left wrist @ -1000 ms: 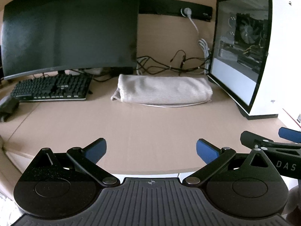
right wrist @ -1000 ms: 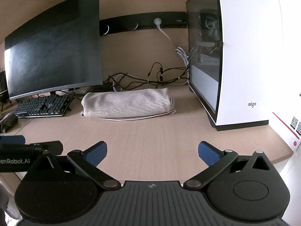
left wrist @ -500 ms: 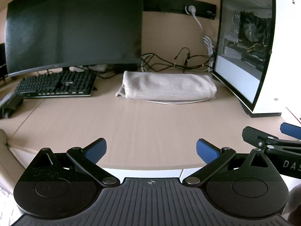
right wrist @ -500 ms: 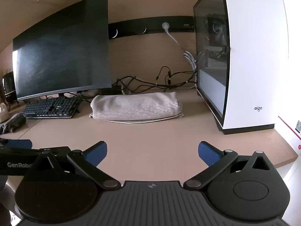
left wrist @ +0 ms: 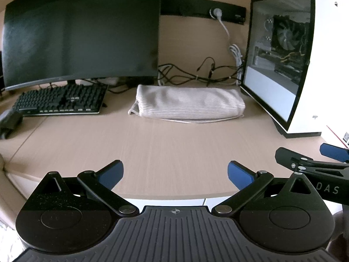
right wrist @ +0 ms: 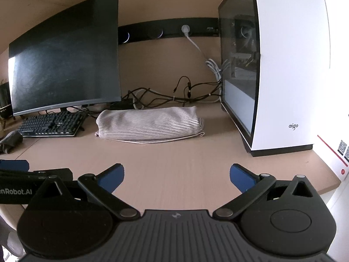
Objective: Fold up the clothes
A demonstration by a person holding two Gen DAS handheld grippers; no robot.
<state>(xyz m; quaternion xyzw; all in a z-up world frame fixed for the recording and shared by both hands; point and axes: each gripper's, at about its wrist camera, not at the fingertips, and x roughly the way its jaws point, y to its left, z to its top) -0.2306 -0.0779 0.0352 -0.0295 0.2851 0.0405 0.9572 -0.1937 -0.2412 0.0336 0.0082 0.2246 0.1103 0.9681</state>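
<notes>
Pale wooden worktop (left wrist: 174, 144) fills mid-frame; the striped folded garment (left wrist: 187, 102) lies at centre, between keyboard (left wrist: 61, 100) and white computer case (right wrist: 288, 69). Left gripper (left wrist: 175, 172) and right gripper (right wrist: 176, 173) hover spread wide, empty. The garment's folds are hard to read.

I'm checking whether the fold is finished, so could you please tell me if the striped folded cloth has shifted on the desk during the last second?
No. The striped folded cloth lies between the black keyboard and the white computer case as before; only the cameras drifted.
</notes>
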